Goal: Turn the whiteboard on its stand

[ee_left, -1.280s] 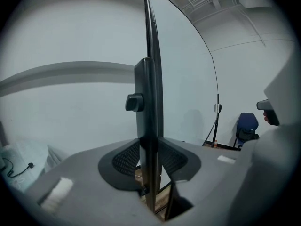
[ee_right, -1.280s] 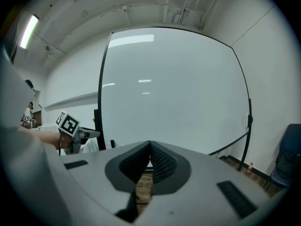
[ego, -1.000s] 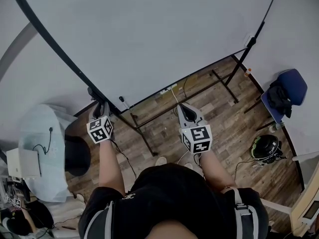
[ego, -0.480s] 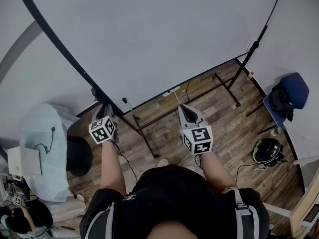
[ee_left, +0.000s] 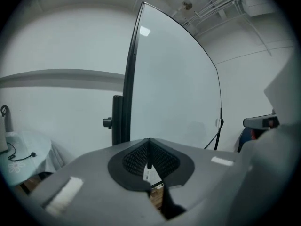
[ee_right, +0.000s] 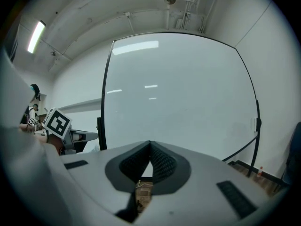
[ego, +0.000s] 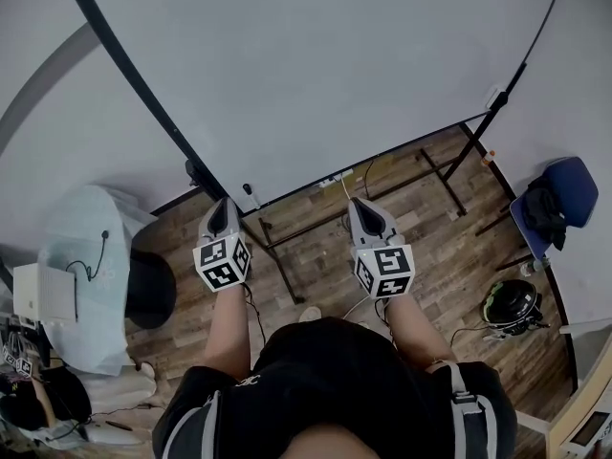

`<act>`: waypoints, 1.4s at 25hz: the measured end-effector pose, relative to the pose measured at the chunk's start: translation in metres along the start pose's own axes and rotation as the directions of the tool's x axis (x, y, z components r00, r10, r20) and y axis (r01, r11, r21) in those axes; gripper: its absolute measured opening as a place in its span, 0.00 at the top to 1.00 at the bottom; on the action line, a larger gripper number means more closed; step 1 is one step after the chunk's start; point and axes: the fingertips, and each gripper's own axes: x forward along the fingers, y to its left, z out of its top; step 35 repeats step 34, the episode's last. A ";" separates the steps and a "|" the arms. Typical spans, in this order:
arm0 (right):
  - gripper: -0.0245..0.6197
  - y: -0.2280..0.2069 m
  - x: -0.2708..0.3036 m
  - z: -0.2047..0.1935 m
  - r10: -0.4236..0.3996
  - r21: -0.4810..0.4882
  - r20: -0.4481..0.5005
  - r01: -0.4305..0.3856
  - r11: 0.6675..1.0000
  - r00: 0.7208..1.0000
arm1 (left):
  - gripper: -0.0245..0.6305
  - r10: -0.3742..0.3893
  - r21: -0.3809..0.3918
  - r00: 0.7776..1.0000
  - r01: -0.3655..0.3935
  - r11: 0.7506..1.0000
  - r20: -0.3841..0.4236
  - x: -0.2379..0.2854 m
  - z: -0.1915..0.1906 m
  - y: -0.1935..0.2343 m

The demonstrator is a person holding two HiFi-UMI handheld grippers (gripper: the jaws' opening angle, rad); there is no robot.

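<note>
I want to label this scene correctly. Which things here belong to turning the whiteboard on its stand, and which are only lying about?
Belong to the job:
- large white whiteboard with black frame
- black metal stand

Only lying about:
- blue chair
- black helmet on the wooden floor
- round table under a pale cloth
- black round seat

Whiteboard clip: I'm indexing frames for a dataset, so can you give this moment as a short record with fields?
board: whiteboard, upright on its stand, blank face toward the person
left hand-held gripper: shut, jaws just closed, nothing between them; near the board's left post, not touching it
right hand-held gripper: shut, empty; in front of the board's lower edge, not touching it
floor: wood; helmet and blue chair at right
</note>
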 end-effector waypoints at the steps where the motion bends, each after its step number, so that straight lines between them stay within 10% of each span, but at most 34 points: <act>1: 0.96 0.000 -0.001 0.004 0.003 0.005 0.020 -0.004 1.000 1.000 | 0.95 -0.017 0.004 1.000 0.017 1.000 0.010 -0.002 0.005 -0.008; 12: 0.96 -0.007 -0.018 0.023 -0.049 -0.020 0.117 0.052 0.998 0.992 | 0.95 -0.212 0.149 0.975 0.200 0.968 0.071 -0.018 0.028 -0.102; 35: 0.96 -0.022 -0.054 0.011 -0.125 -0.002 0.086 0.126 0.992 0.988 | 0.95 -0.334 0.111 0.942 0.330 0.937 0.019 -0.032 0.007 -0.150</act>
